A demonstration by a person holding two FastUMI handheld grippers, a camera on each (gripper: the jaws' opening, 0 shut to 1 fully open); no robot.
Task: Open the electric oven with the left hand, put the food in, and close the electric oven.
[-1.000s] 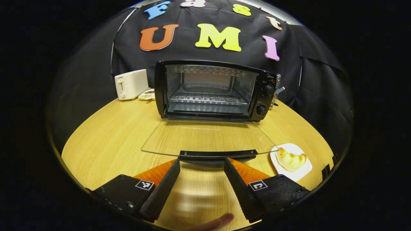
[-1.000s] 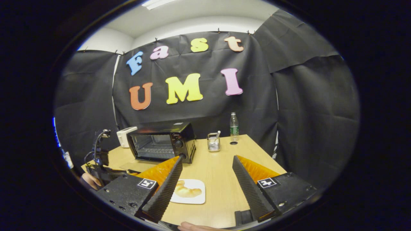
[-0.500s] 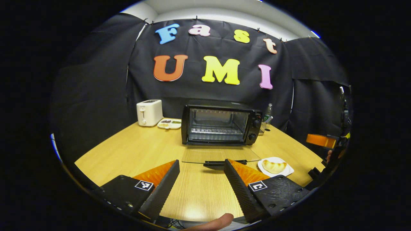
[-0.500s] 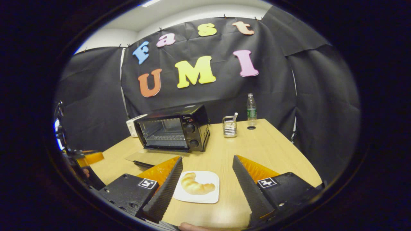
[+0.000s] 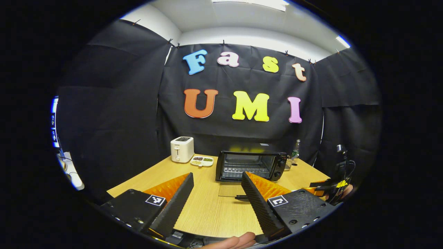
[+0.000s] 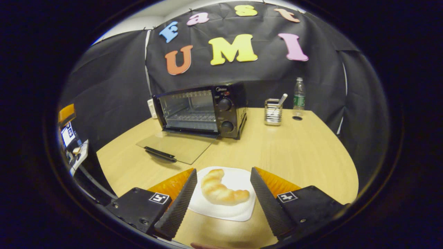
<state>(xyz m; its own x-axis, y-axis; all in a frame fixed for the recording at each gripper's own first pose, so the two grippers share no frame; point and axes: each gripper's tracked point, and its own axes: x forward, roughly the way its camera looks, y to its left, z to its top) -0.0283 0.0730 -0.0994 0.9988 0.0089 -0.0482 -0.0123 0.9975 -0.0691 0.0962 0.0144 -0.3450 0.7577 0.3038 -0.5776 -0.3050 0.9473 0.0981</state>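
Your right gripper (image 6: pixel 223 186) stands wide apart, holding nothing, with its two fingers either side of the croissant (image 6: pixel 219 189) as the right gripper view shows it. The croissant lies on a white plate (image 6: pixel 238 211) on the wooden table (image 6: pixel 297 159); whether the fingers reach its level cannot be told. Your left gripper (image 5: pixel 217 193) is also spread wide and empty, over the near table edge, well apart from the oven (image 5: pixel 251 165).

The right gripper view gives you the oven's glass door (image 6: pixel 173 147) folded flat onto the table, the rack inside, a metal utensil holder (image 6: pixel 272 111) and a bottle (image 6: pixel 298 94) beyond. The left gripper view gives you instead the toaster (image 5: pixel 182 149) and a small divided dish (image 5: pixel 201 160) left of the oven.
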